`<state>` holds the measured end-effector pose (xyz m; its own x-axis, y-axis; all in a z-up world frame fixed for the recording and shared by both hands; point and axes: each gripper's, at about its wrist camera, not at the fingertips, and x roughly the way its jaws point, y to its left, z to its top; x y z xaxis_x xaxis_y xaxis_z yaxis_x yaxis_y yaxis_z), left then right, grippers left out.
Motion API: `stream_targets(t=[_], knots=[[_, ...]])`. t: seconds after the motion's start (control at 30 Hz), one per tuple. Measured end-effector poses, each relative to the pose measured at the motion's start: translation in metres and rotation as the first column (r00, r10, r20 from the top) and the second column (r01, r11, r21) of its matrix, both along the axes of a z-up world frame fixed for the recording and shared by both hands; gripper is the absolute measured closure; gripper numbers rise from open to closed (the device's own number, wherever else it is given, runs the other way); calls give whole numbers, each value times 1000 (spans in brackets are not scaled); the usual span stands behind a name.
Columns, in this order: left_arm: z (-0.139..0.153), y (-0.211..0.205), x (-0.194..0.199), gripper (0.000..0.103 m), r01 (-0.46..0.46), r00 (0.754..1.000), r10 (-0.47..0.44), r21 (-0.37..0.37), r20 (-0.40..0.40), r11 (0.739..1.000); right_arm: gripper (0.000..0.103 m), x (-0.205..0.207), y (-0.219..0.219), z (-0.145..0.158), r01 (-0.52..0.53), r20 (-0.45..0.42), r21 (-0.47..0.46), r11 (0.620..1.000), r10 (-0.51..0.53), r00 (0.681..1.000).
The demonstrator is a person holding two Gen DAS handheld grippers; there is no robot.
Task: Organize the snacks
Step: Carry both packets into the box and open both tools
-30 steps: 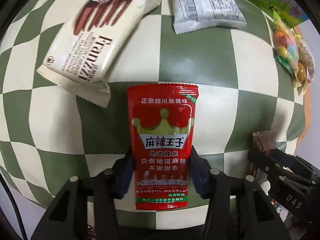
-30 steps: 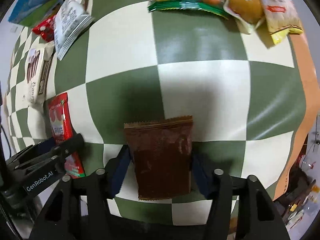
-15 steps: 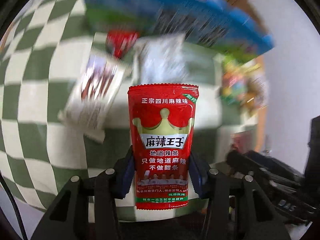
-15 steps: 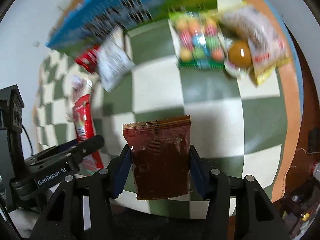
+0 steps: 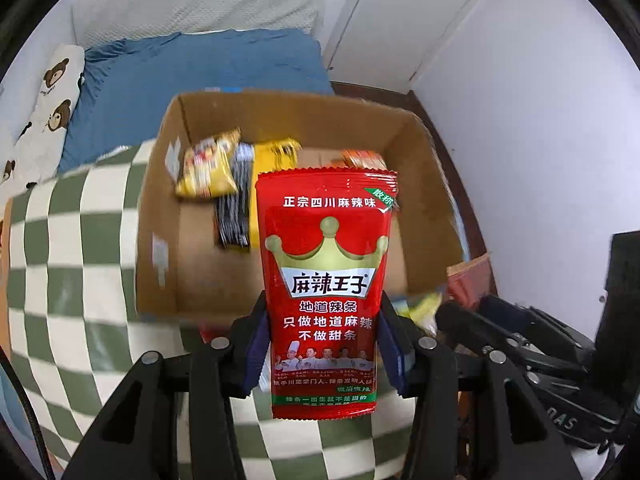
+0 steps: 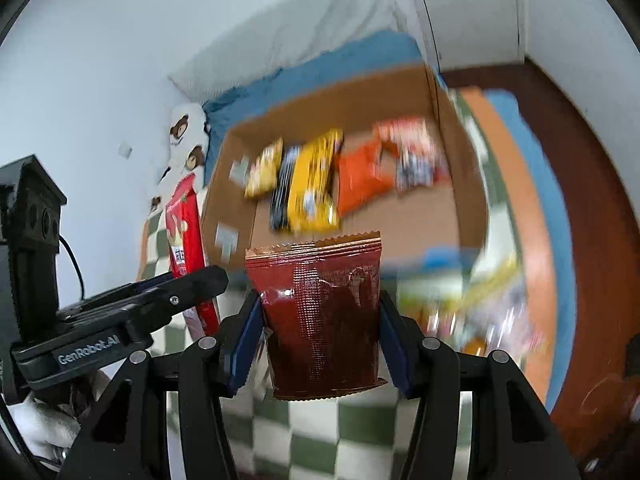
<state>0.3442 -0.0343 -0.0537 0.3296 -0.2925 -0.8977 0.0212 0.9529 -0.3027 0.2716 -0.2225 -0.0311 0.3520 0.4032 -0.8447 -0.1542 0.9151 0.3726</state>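
Note:
My left gripper [image 5: 324,344] is shut on a red snack packet with a gold crown [image 5: 326,280], held upright in the air. Beyond it stands an open cardboard box [image 5: 168,208] with yellow, black and orange packets [image 5: 208,168] inside. My right gripper [image 6: 320,332] is shut on a dark red-brown foil packet [image 6: 320,312], also lifted. The same box [image 6: 460,184] shows blurred in the right wrist view, holding yellow [image 6: 312,184] and orange packets [image 6: 360,180]. The left gripper with its red packet [image 6: 186,240] appears at the left of that view.
The box sits on a green-and-white checkered cloth [image 5: 60,260]. More loose snacks [image 6: 472,300] lie blurred on the cloth to the right of the box. A bed with a blue sheet [image 5: 200,68] and a bear-print pillow [image 5: 44,104] lies behind. White walls and a door [image 5: 400,8] stand beyond.
Both grippers have risen from the table with their packets and tilted up. The view went from loose snacks on the cloth to the open box and the bed behind it.

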Motion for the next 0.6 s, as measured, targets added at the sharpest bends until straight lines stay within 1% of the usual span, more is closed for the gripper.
stream_targets(t=[0.1, 0.17, 0.33, 0.43, 0.5, 0.6], knots=[[-16, 7, 38, 57, -1, 999, 3, 28, -42, 1000, 46, 40, 14, -2, 1, 19, -35, 999, -1, 1000], [-30, 12, 56, 57, -4, 997, 8, 41, -77, 999, 46, 61, 20, -6, -2, 18, -58, 998, 3, 1000], [-78, 26, 91, 57, -30, 983, 36, 35, -180, 999, 46, 105, 33, -33, -8, -40, -104, 995, 4, 999], [-99, 29, 99, 57, -34, 973, 42, 42, -228, 999, 46, 122, 40, -59, -18, -85, -129, 992, 7, 996], [-111, 29, 101, 57, -26, 968, 41, 61, -247, 998, 46, 130, 43, -75, -23, -110, -139, 990, 8, 994], [-125, 30, 100, 57, -21, 961, 39, 66, -273, 998, 46, 134, 43, -93, -27, -137, -153, 988, 6, 991]])
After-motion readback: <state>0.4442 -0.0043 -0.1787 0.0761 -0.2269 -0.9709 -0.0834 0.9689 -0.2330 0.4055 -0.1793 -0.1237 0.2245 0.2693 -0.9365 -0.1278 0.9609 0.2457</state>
